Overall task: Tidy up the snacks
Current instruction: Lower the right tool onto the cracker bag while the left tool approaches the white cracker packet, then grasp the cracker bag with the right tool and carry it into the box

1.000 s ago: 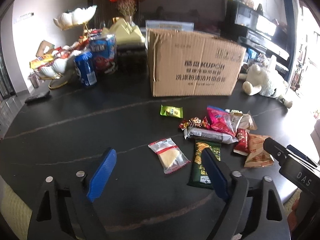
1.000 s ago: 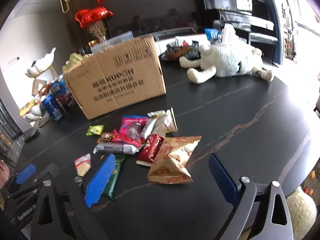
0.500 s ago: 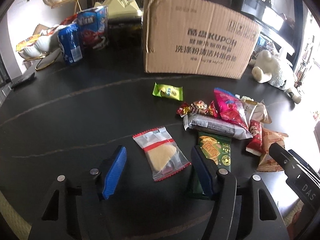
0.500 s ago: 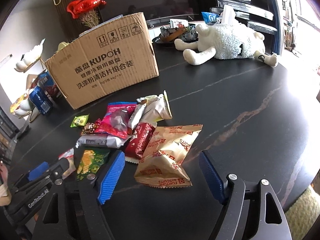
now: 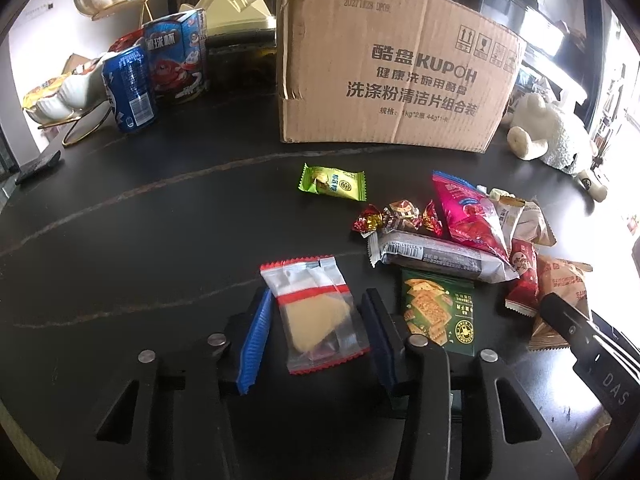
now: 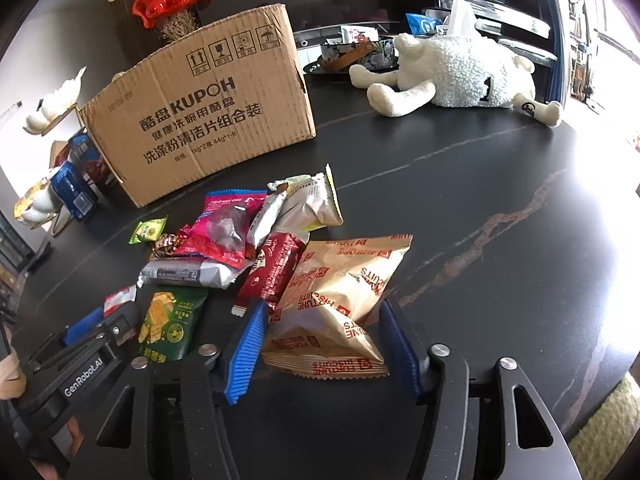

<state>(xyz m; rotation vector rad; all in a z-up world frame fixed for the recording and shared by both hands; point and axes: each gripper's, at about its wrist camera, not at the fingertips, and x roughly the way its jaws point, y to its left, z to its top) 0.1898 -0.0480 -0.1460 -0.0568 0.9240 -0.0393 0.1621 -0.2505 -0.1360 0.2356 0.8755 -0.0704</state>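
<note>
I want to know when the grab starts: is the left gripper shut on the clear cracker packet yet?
Not yet: open. The left gripper has its blue pads on either side of the clear cracker packet, with gaps showing.

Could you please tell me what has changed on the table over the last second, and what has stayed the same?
Both claws moved forward and down. The left claw now straddles the clear cracker packet, and the right claw straddles the gold biscuit bag. Both narrowed somewhat but remain open, with neither visibly clamped yet. The snack pile, the cardboard box and the plush sheep stayed where they were.
</note>
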